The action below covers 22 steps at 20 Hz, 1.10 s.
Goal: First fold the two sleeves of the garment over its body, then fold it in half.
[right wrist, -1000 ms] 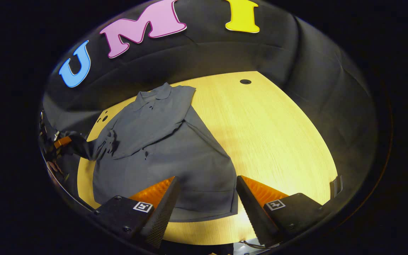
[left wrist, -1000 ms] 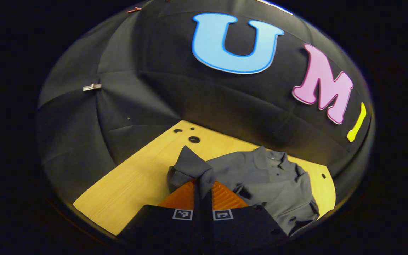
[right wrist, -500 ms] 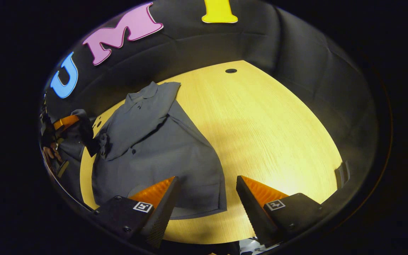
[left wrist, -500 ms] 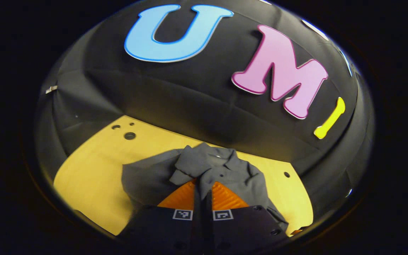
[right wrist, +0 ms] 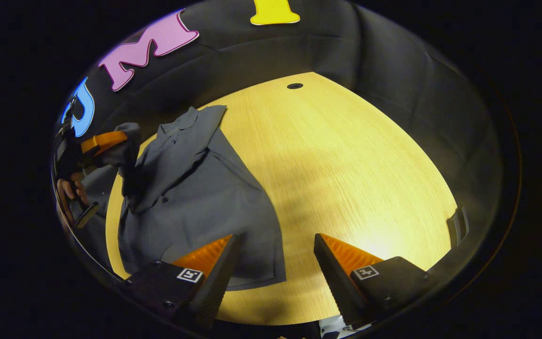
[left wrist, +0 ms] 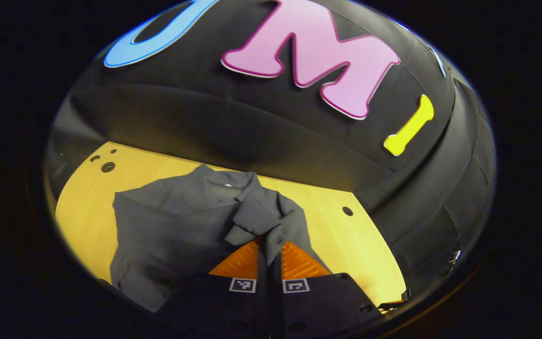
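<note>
A grey collared shirt (right wrist: 195, 197) lies on the wooden table (right wrist: 346, 160), with one sleeve folded over its chest. My left gripper (left wrist: 269, 245) is shut on the other sleeve (left wrist: 257, 219) and holds it lifted above the shirt's body (left wrist: 167, 230). In the right gripper view the left gripper (right wrist: 104, 141) shows far left, held by a hand (right wrist: 66, 190), with the sleeve draped from it. My right gripper (right wrist: 275, 245) hangs open above the shirt's hem corner, with nothing between its fingers.
The table's bare wood spreads to the right of the shirt. Small round holes (left wrist: 107, 166) mark the table's far left corner, and another hole (right wrist: 294, 86) sits at the far edge. Black cloth walls close in around the table.
My left gripper has carried the sleeve across from beside the shirt to above its body. The right gripper has drifted slightly and stays open.
</note>
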Available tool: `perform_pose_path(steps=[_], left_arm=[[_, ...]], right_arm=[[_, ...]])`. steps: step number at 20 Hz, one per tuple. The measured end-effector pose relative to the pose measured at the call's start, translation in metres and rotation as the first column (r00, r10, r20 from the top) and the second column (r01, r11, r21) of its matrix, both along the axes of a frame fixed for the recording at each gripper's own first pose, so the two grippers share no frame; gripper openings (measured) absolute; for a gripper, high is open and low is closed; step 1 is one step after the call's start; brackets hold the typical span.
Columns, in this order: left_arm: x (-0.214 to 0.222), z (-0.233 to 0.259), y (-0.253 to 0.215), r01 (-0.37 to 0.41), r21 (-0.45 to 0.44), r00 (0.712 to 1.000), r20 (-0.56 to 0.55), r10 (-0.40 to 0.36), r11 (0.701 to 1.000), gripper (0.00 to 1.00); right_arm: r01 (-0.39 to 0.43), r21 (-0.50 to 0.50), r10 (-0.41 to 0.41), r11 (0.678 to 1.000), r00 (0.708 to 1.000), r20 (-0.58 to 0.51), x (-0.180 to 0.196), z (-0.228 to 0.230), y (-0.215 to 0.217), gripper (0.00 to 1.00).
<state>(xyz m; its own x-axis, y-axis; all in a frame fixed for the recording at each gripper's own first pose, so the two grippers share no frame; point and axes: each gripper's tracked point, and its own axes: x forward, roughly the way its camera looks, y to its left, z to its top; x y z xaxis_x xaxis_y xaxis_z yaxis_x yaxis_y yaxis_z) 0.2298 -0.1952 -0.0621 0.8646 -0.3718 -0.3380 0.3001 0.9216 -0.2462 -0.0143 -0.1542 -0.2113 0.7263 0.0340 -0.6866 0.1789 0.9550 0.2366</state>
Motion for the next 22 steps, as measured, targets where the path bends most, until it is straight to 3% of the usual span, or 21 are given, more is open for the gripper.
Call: perform_pose_path(steps=[6, 8, 11, 12, 14, 18, 19, 22], left_arm=[[0.008, -0.036, -0.054, 0.086, 0.059, 0.994, -0.076, -0.081, 0.995, 0.08], [0.013, -0.047, -0.057, 0.082, 0.118, 0.993, -0.091, -0.071, 0.99, 0.09], [0.014, -0.054, -0.064, 0.083, 0.133, 0.992, -0.102, -0.07, 0.988, 0.15], [0.013, -0.056, -0.065, 0.087, 0.133, 0.991, -0.11, -0.072, 0.987, 0.13], [0.009, -0.056, -0.066, 0.098, 0.106, 0.989, -0.116, -0.086, 0.989, 0.3], [-0.004, -0.049, -0.035, 0.061, 0.093, 0.994, -0.097, -0.052, 0.994, 0.9], [-0.01, -0.047, -0.021, 0.044, 0.099, 0.995, -0.088, -0.035, 0.994, 0.98], [-0.043, -0.049, 0.036, 0.001, 0.135, 0.998, -0.068, 0.009, 0.991, 0.96]], right_arm=[[-0.006, 0.007, 0.006, 1.0, 1.0, -0.02, -0.005, -0.009, -0.002, 0.99], [0.002, 0.013, -0.002, 1.0, 1.0, -0.029, -0.006, -0.011, -0.001, 0.99], [-0.004, 0.024, 0.005, 1.0, 0.999, -0.043, -0.009, -0.016, 0.003, 0.99], [-0.008, 0.025, 0.01, 1.0, 0.999, -0.046, -0.01, -0.017, 0.004, 0.99], [-0.02, 0.022, 0.02, 1.0, 0.999, -0.044, -0.01, -0.017, 0.007, 0.99], [-0.049, 0.015, 0.05, 0.999, 0.998, -0.049, -0.005, -0.017, 0.017, 0.99], [-0.057, 0.015, 0.058, 0.998, 0.997, -0.05, -0.004, -0.017, 0.02, 0.99], [-0.085, 0.001, 0.085, 0.996, 0.995, -0.06, -0.003, -0.02, 0.027, 0.99]])
